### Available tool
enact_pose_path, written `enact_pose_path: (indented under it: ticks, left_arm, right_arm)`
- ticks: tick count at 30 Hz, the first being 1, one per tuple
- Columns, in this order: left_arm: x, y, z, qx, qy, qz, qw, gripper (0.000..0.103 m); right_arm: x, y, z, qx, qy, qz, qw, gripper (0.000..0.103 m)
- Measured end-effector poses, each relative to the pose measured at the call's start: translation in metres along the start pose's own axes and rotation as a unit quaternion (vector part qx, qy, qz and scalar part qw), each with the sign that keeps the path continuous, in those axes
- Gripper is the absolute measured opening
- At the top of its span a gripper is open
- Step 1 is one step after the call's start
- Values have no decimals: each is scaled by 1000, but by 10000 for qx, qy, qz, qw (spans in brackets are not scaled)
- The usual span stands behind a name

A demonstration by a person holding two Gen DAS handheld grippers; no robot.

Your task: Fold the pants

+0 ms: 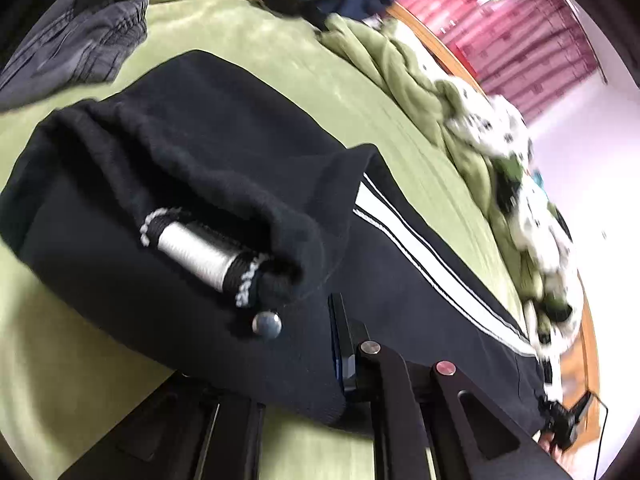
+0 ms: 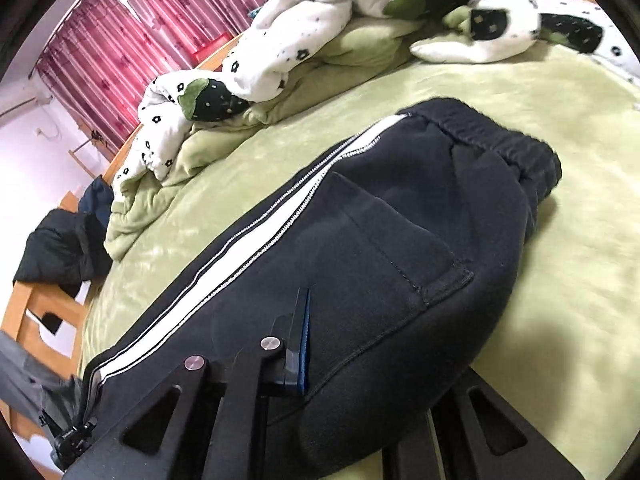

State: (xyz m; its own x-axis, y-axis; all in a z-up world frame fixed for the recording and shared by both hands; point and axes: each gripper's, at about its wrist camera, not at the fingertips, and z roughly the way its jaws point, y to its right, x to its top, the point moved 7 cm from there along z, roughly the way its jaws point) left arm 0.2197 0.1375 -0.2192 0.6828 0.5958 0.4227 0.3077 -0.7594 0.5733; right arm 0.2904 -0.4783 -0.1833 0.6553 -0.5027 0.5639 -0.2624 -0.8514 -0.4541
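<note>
Black fleece pants with a broad white side stripe lie stretched across a pale green plush blanket on a bed, gripped at both ends by a pair of handheld black metal grippers. The left gripper, its blue-padded jaws pinched nearly together, clamps the soft fabric close to a cuffed leg end, where a drawstring wrapped in shiny silver thread and tipped with a round metal bead hangs out of the gathered opening. The right gripper, equally narrow, is closed on the thick cloth just below a stitched patch pocket, with the ribbed elastic waistband beyond it. A rumpled white quilt printed with small dark flowers and lined in green is heaped along the far side of the bed. A crumpled grey garment rests on the blanket beyond the cuff. Pink patterned curtains hang behind the wooden bed frame.
</note>
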Motion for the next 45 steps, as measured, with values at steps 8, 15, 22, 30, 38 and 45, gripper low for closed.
enact_pose_path:
  ticks: [8,15,22,30,38,45]
  left_arm:
    - [-93,5,-39,-49,-240,582,9980,12]
    - [-103,-3,-47,146,-350,581,9976,34]
    - [-117,-4,-81,567,-46,1268,9903,61]
    - [-104,8,-96,633,296,1266,9895,61]
    - [-96,21,-95,629,405,1371,9877,61]
    - [-97,21,-102,536,483,1420,9872,61]
  right_arm:
    - [-50,78,-67,-225,-104,-14,9997,12]
    - [-79,91,-73,-573,-231,-432,9972,32]
    - [-59,127,-128,-506,572,-202,9969,61]
    - [-14,165,-69,-301,333,929,9947,66]
    - [28,164,-62,-320,647,706,9949,40]
    - [13,176,-53,-734,189,365,9965,51]
